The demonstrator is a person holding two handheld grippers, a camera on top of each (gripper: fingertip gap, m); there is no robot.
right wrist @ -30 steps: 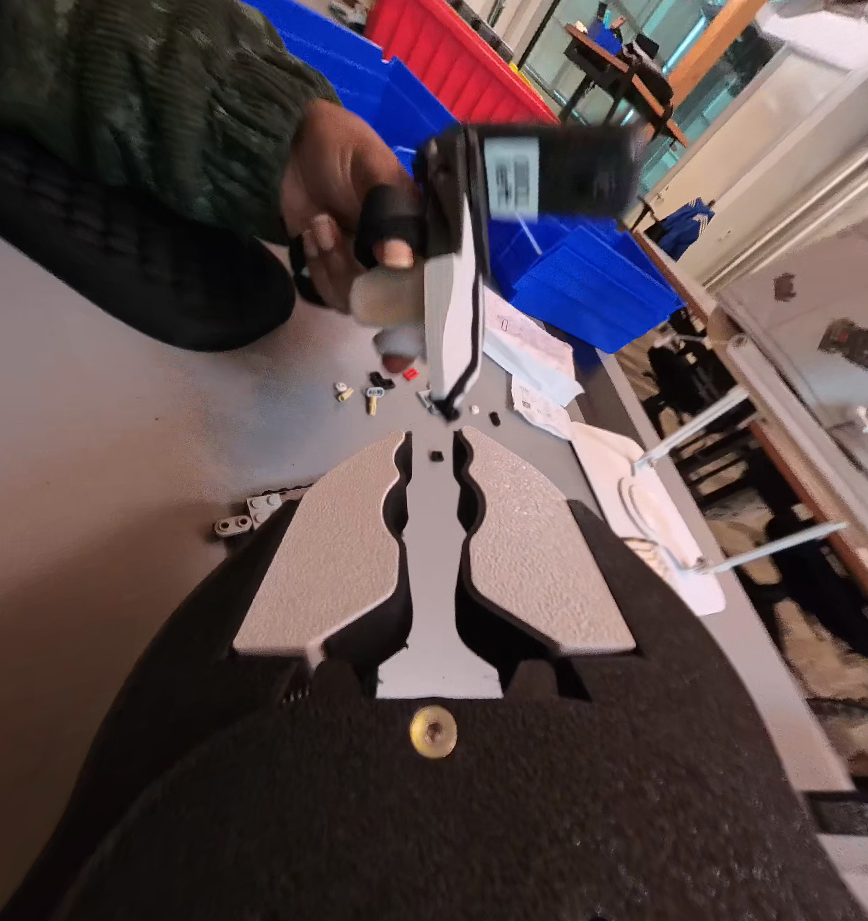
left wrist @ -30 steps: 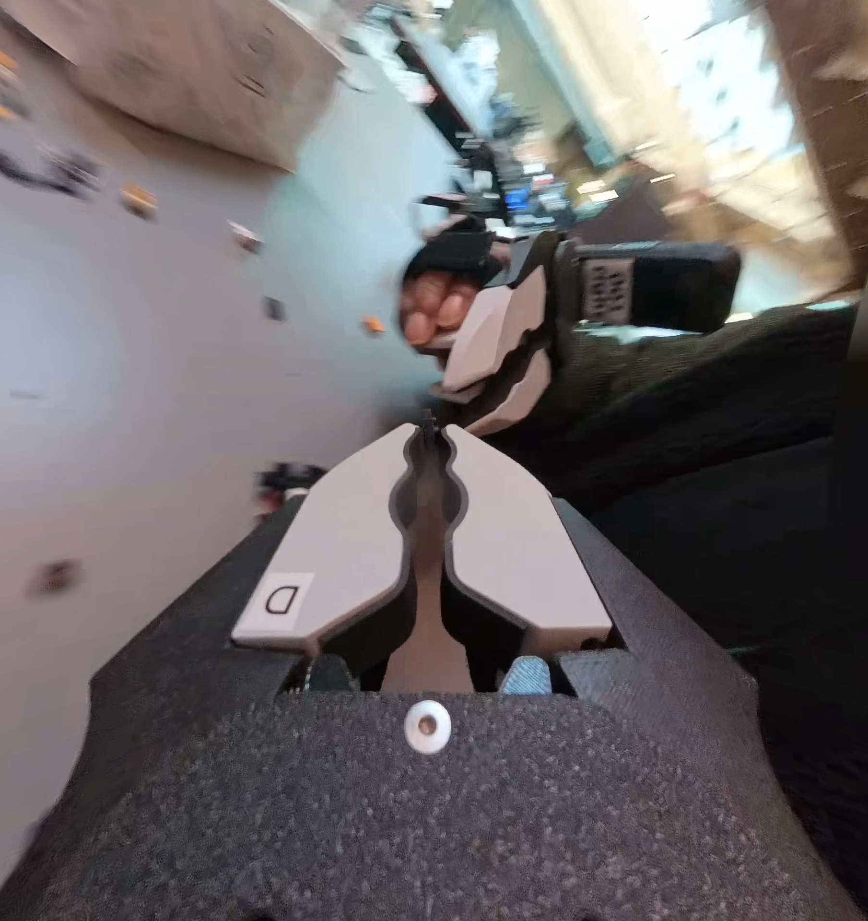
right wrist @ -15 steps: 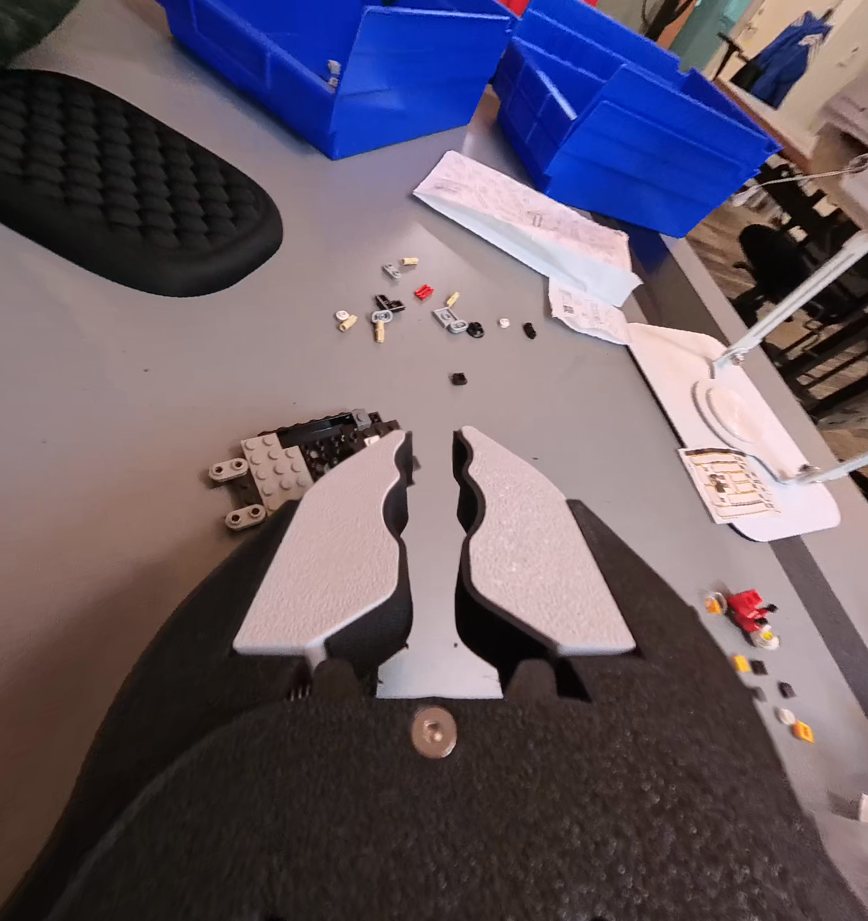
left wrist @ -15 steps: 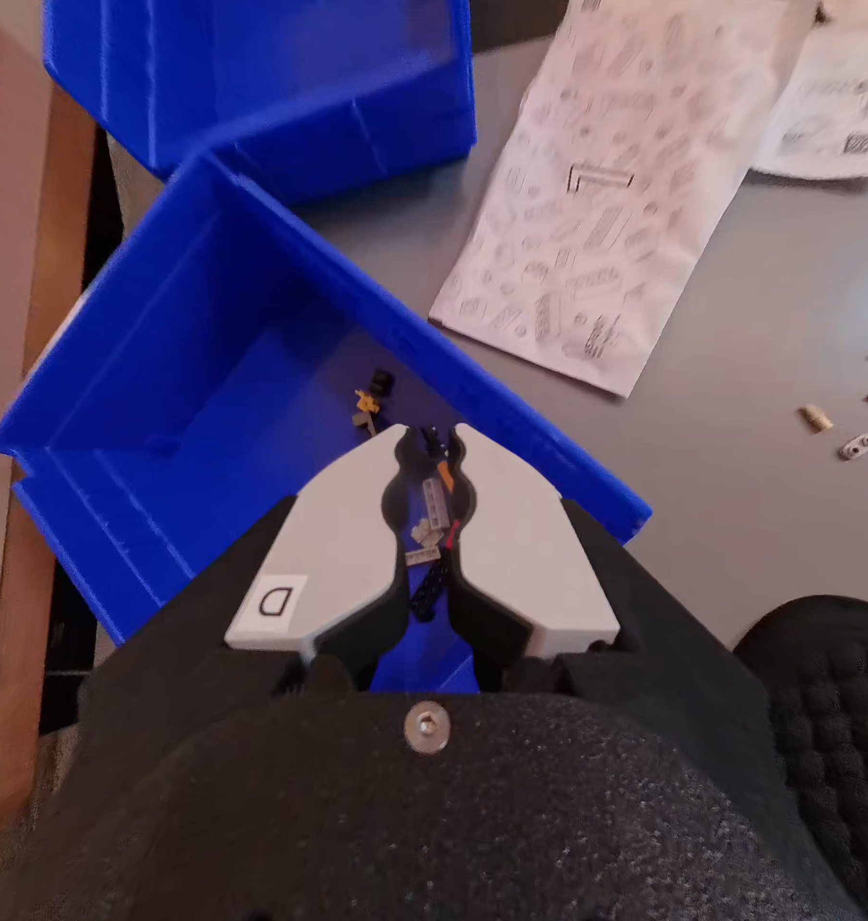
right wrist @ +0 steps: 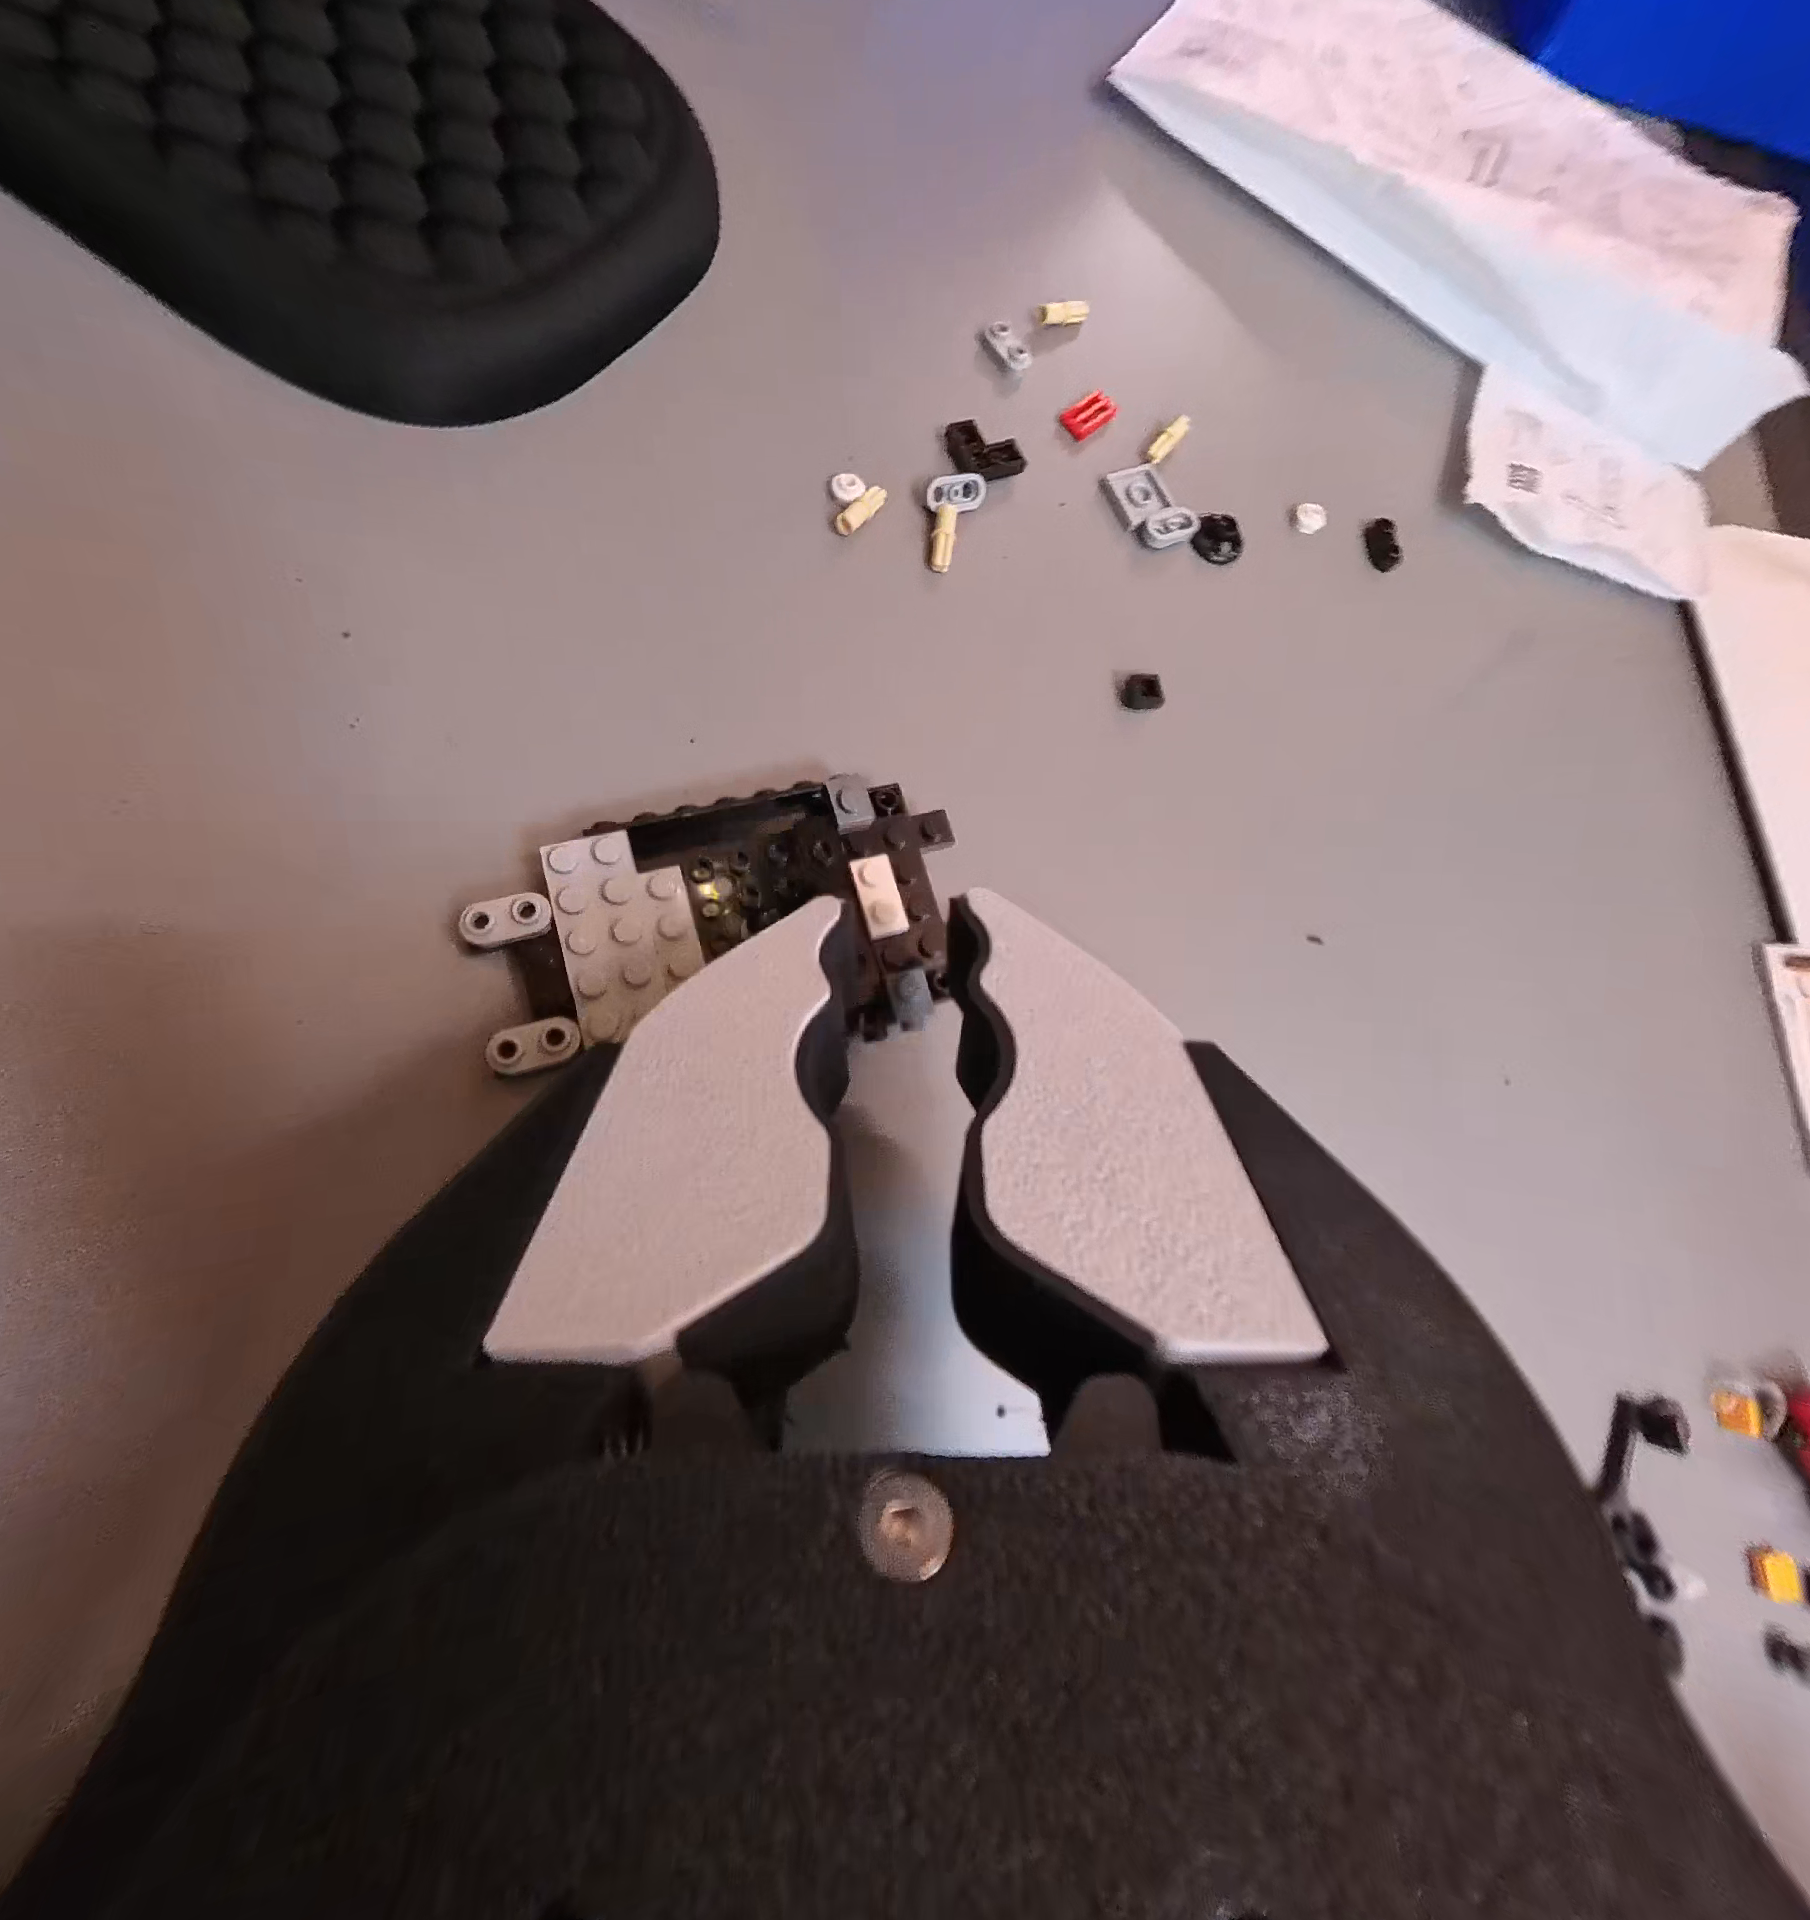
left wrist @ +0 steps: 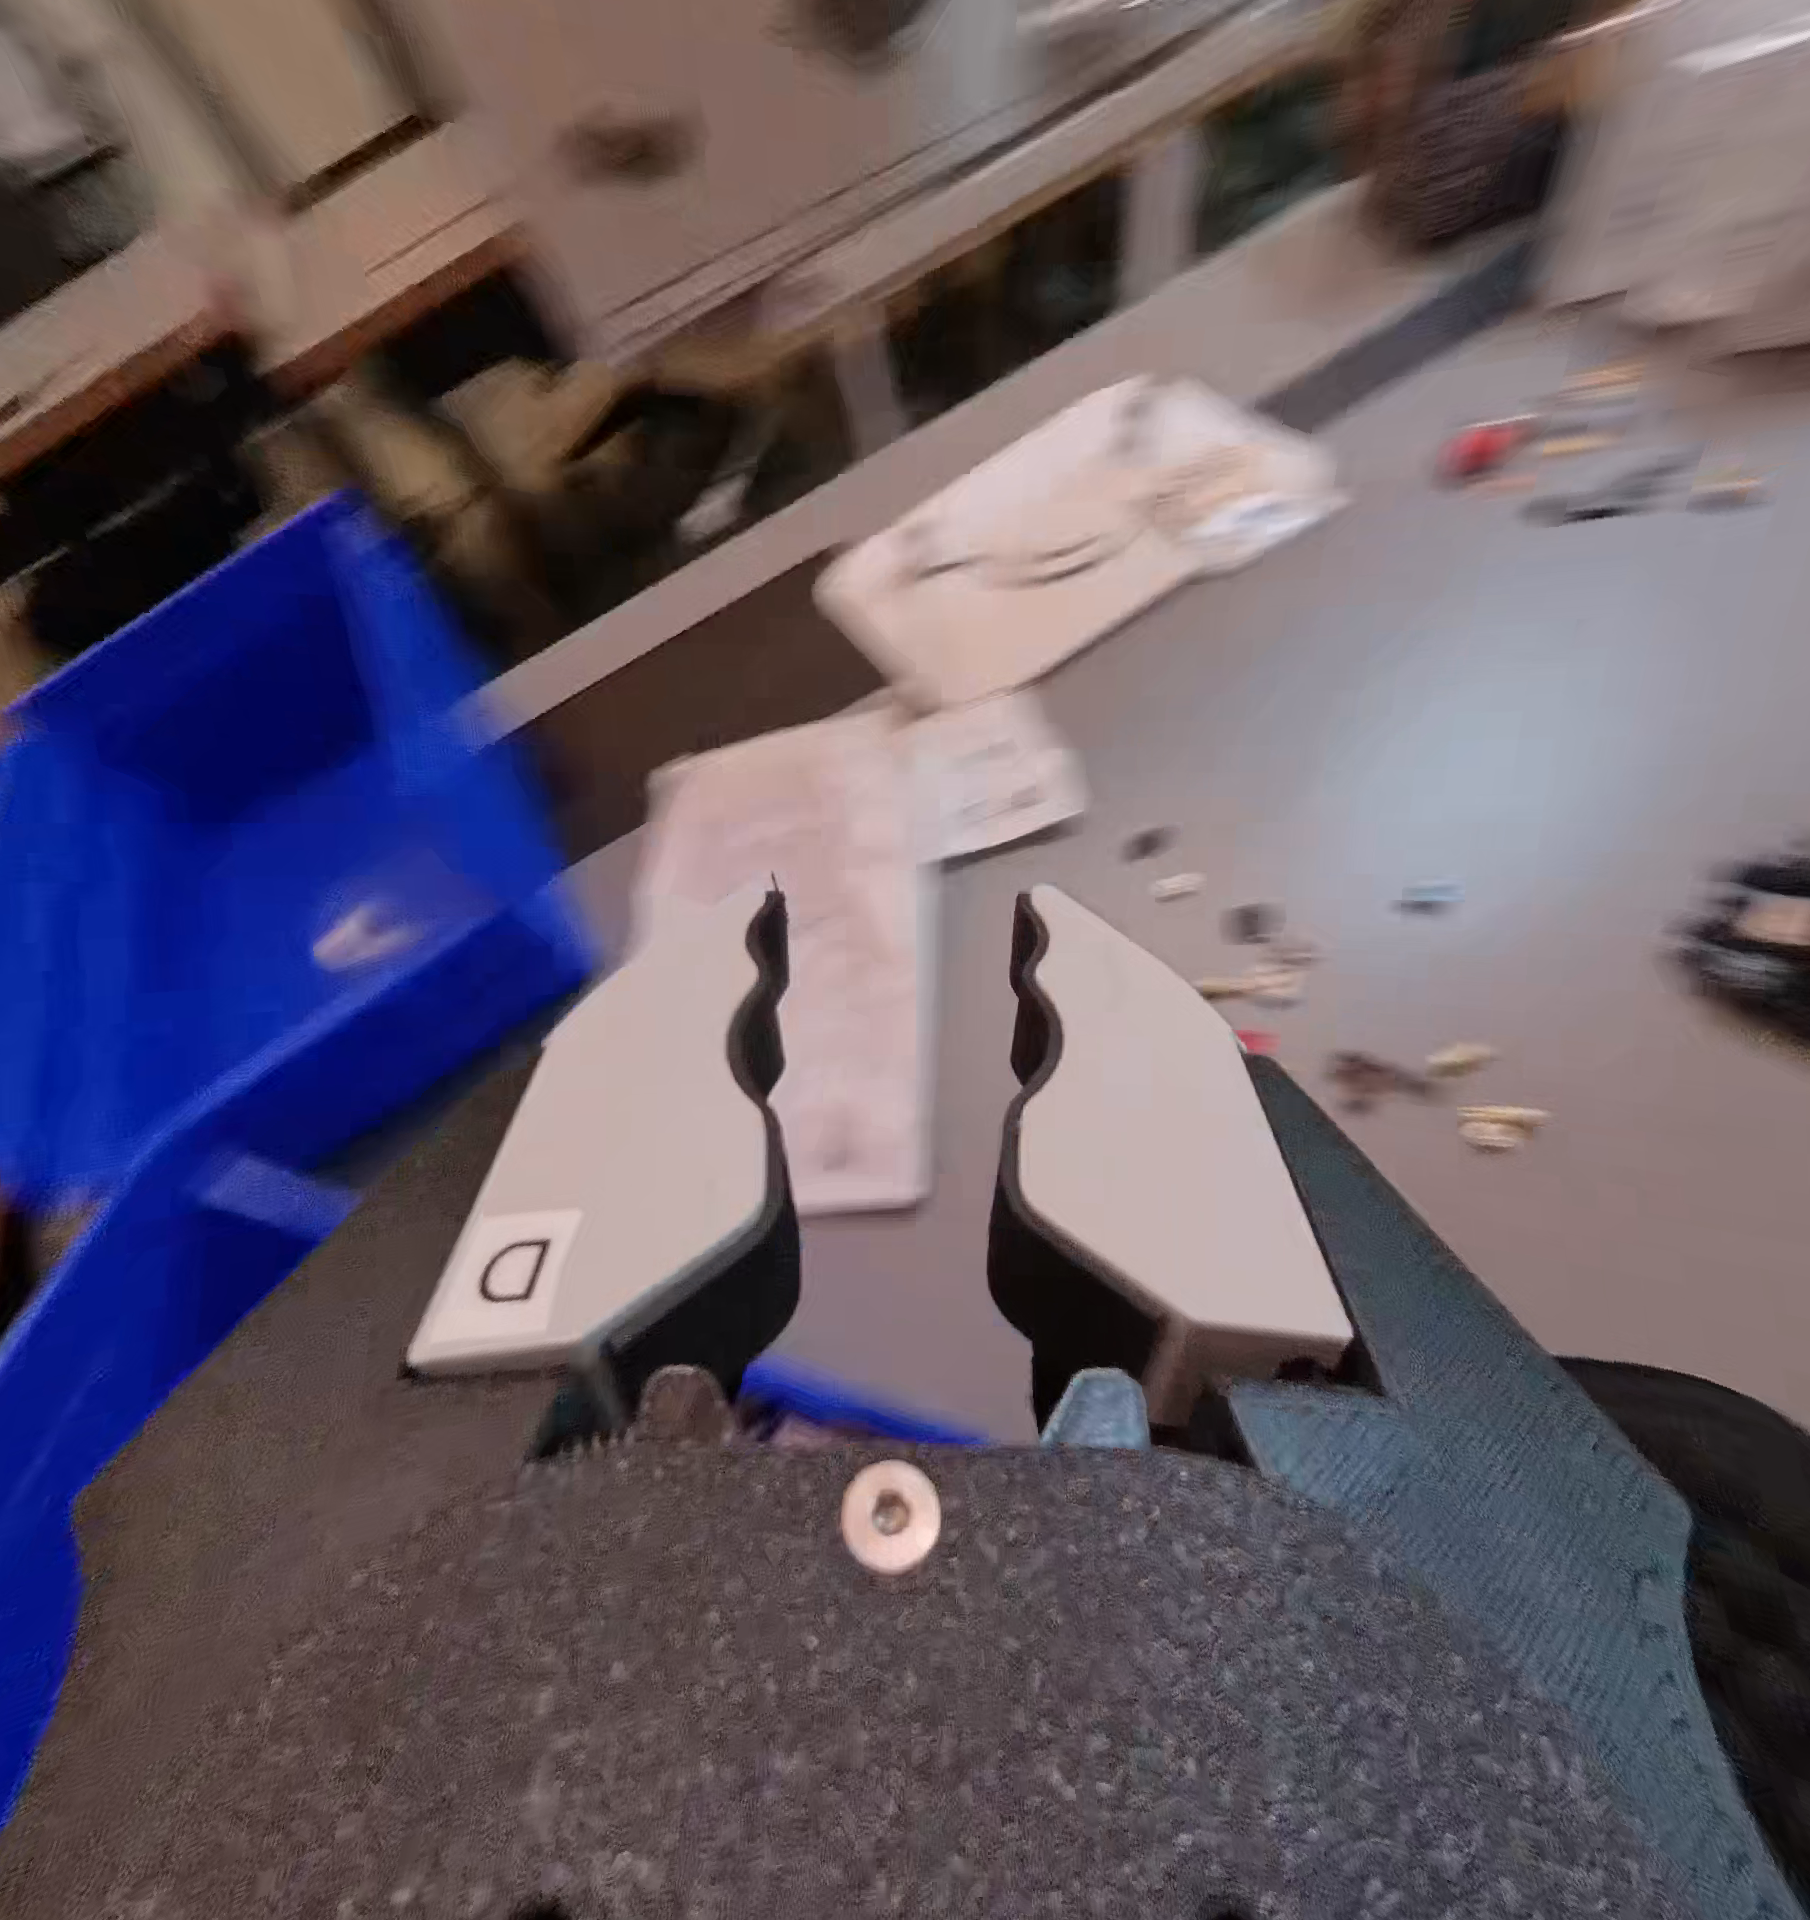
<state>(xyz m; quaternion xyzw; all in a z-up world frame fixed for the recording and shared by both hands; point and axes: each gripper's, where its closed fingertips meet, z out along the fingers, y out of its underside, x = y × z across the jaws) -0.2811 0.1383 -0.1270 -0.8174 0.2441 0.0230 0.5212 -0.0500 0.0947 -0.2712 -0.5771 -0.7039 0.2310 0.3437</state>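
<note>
Two grippers, diff jobs. Left gripper point(left wrist: 896, 914): jaws wide apart, nothing between, up over paper sheet point(left wrist: 839, 997) beside blue bin point(left wrist: 205, 852). Right gripper point(right wrist: 901, 914): narrowly parted, straddling dark end of brick assembly point(right wrist: 735, 883) flat on grey table point(right wrist: 257, 675); pad contact unclear. Assembly: black base, grey studded plate, part-built. Loose bricks point(right wrist: 1067, 468) beyond.

The left gripper point(left wrist: 896, 914) has pale grey plastic fingers point(left wrist: 631, 1132) with wavy black rubber edges, a white square sticker bearing a black letter point(left wrist: 506, 1270), a speckled black body with a silver screw point(left wrist: 888, 1527) and a teal printed side piece point(left wrist: 1420, 1382). The right gripper point(right wrist: 899, 920) matches, with textured grey fingers point(right wrist: 1098, 1164) and a dull screw point(right wrist: 903, 1538).
</note>
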